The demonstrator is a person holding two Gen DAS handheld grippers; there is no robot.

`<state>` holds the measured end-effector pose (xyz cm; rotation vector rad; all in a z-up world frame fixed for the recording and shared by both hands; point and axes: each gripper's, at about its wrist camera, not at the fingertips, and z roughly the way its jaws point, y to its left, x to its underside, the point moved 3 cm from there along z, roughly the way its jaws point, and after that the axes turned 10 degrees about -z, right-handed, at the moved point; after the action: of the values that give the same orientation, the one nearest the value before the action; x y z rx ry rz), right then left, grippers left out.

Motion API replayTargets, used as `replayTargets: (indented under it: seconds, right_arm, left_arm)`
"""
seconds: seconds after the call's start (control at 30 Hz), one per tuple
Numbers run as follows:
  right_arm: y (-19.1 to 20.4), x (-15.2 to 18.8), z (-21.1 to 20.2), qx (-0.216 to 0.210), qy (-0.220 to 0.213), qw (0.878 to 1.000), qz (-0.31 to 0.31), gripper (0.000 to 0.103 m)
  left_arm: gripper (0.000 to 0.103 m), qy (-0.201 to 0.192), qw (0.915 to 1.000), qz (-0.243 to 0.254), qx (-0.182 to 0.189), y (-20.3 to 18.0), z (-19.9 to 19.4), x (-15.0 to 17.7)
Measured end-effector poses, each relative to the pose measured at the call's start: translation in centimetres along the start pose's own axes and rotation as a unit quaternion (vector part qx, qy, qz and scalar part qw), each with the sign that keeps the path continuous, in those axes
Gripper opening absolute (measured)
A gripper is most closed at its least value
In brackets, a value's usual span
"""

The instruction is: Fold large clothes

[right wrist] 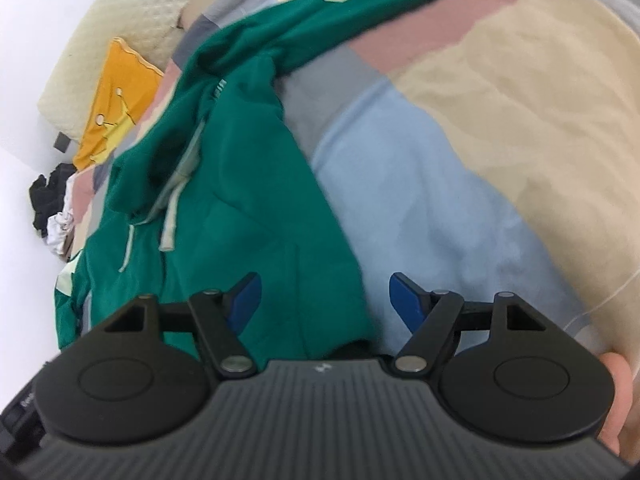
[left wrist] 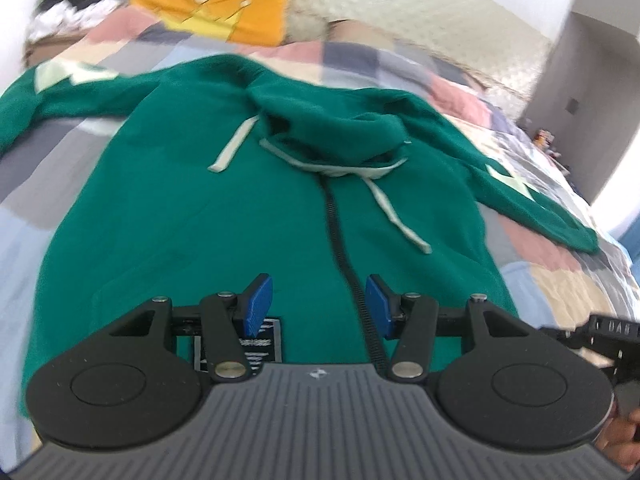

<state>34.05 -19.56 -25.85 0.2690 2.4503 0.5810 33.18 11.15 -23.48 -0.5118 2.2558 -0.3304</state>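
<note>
A large green zip hoodie (left wrist: 200, 216) lies face up and spread out on the bed, with its hood crumpled at the top, white drawstrings and both sleeves stretched out to the sides. My left gripper (left wrist: 319, 306) is open above the hoodie's lower front, beside the black zipper (left wrist: 340, 248) and a black label (left wrist: 256, 344). My right gripper (right wrist: 324, 300) is open and empty over the hoodie's (right wrist: 240, 208) right side edge, near its bottom corner. Nothing is held.
The bed has a patchwork quilt (right wrist: 440, 200) of blue, grey, pink and beige squares. An orange pillow (left wrist: 236, 8) and a cream quilted headboard (left wrist: 400, 4) are at the far end. A dark and white clothes pile (right wrist: 52, 208) lies at the far left corner.
</note>
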Motion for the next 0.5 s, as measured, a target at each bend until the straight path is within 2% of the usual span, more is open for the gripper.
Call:
replayTargets:
  seconds: [0.17, 0.33, 0.4, 0.5]
  right_arm:
    - [-1.0, 0.5, 0.4, -0.008, 0.011, 1.000, 0.024, 0.071]
    - [-1.1, 0.8, 1.1, -0.016, 0.029, 0.999, 0.023, 0.074]
    - [-1.0, 0.8, 1.5, -0.046, 0.041, 0.998, 0.029, 0.073]
    - [-0.7, 1.0, 1.7, -0.106, 0.056, 0.991, 0.051, 0.073]
  left_arm:
    - [0.058, 0.006, 0.9993, -0.032, -0.020, 2.1, -0.7, -1.5]
    - [0.058, 0.011, 0.9922, -0.109, -0.060, 6.6, -1.0, -5.0]
    - [0.058, 0.014, 0.9887, -0.124, -0.083, 8.5, -1.6, -6.2]
    - [0.063, 0.039, 0.9827, -0.146, -0.107, 10.9, -2.0, -6.8]
